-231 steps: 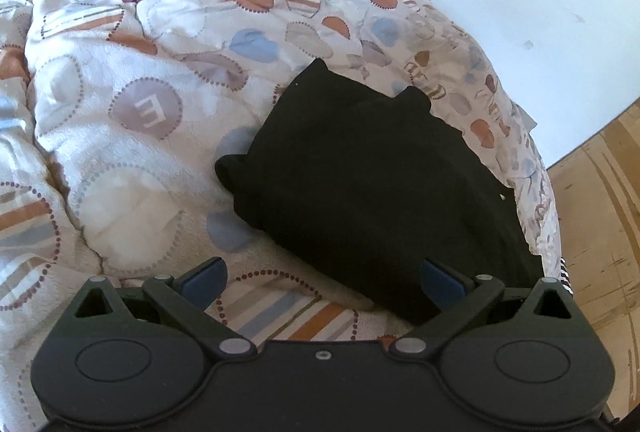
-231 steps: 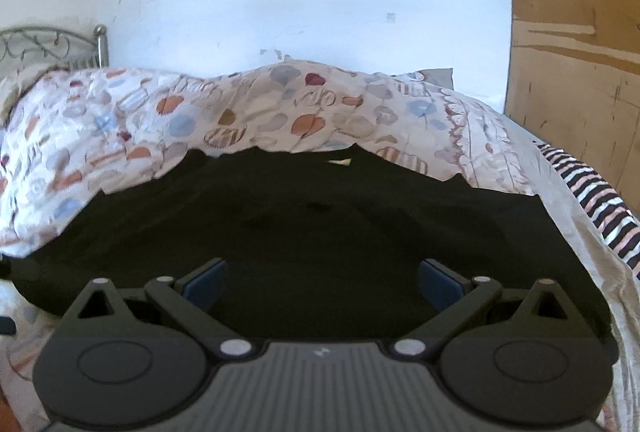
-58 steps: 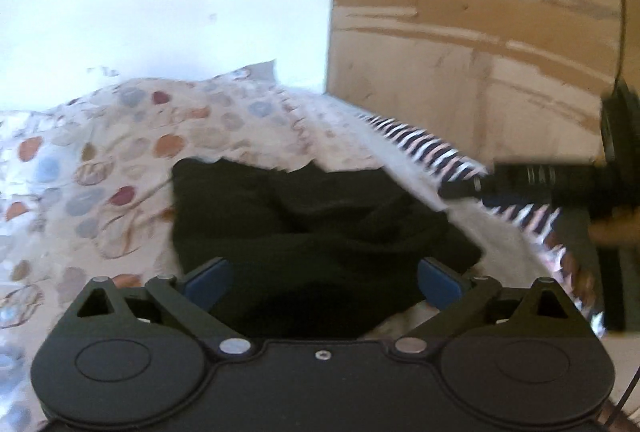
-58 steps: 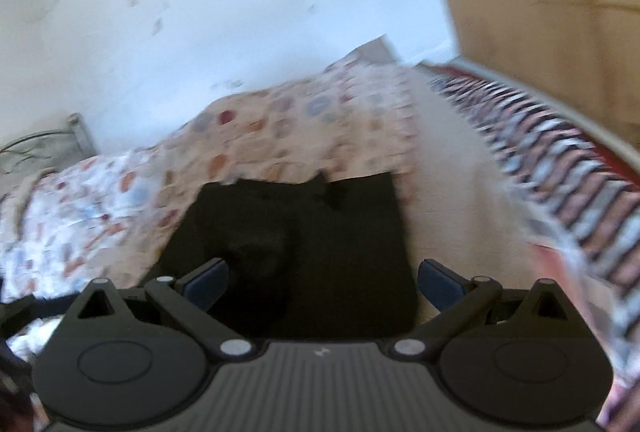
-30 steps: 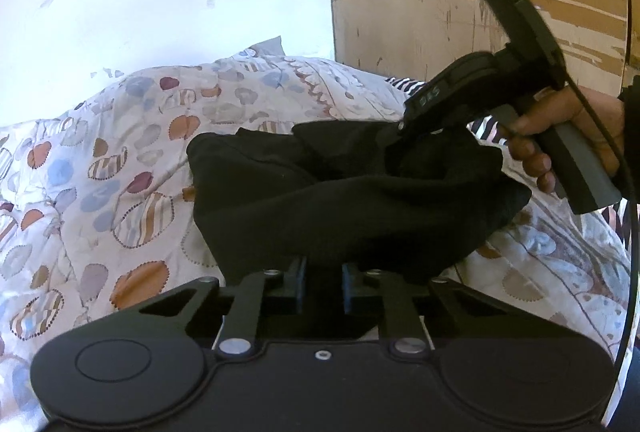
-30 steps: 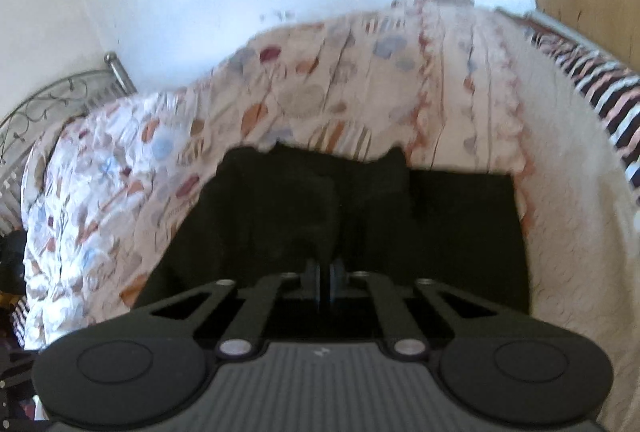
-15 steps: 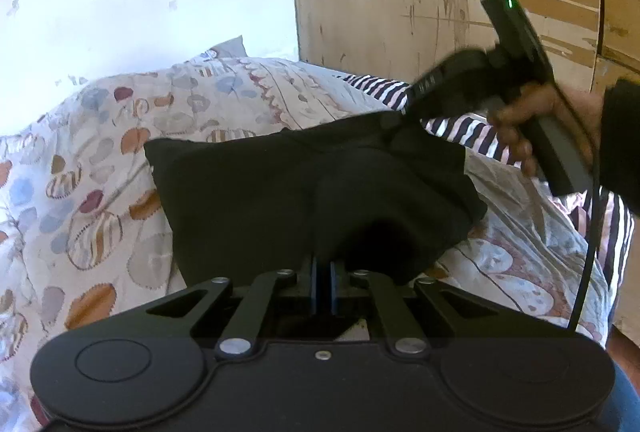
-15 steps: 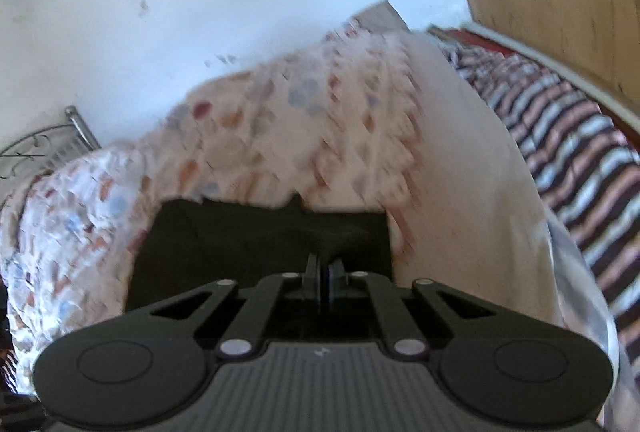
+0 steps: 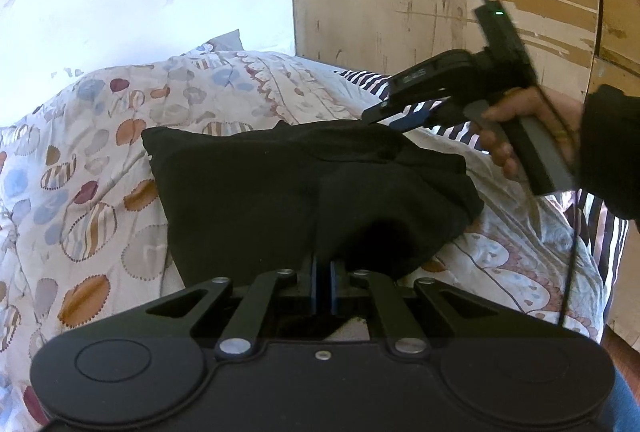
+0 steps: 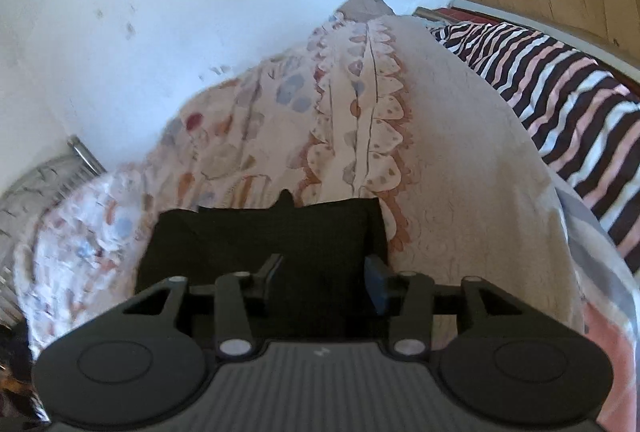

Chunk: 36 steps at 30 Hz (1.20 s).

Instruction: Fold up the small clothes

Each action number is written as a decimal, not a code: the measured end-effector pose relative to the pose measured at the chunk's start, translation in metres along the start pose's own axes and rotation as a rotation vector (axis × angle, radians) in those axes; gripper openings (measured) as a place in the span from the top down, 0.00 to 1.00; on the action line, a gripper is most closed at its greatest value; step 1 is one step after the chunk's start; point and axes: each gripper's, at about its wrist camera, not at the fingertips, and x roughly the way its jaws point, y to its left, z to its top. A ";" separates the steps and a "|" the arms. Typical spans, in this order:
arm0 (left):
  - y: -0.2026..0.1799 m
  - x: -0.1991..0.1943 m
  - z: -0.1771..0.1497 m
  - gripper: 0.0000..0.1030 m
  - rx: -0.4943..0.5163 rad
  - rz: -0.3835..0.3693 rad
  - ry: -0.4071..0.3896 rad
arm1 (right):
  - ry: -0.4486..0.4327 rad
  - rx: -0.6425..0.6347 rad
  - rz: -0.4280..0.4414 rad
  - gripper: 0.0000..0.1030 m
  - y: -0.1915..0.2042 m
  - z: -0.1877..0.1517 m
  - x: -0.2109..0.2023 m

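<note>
Currently the left gripper (image 9: pixel 322 272) has its jaws pinched shut on a raised fold of the black garment (image 9: pixel 256 184). On the right gripper (image 10: pixel 322 282) the jaws are opening; cloth lies beneath and between them, but the pads do not press it. The garment rests on the patterned quilt (image 9: pixel 80 168), partly doubled over, beside a striped sheet (image 10: pixel 560 92). Judged step: a fold is being laid down, with the right side releasing first. The next move likely requires lowering and releasing the left edge squarely, then smoothing the bulge near that gripper.
</note>
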 end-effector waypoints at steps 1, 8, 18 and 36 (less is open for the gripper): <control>0.000 0.000 0.000 0.95 0.001 0.001 0.000 | 0.012 -0.009 -0.020 0.62 0.003 0.002 0.006; 0.000 0.001 0.000 0.95 0.004 -0.002 0.006 | -0.056 -0.112 -0.111 0.93 0.022 0.007 0.007; 0.004 0.001 -0.001 0.94 -0.031 -0.017 0.009 | -0.095 -0.059 0.026 0.47 0.017 -0.075 -0.112; 0.001 -0.005 0.005 0.94 -0.046 -0.017 0.023 | -0.154 -0.282 -0.026 0.99 0.070 -0.110 -0.143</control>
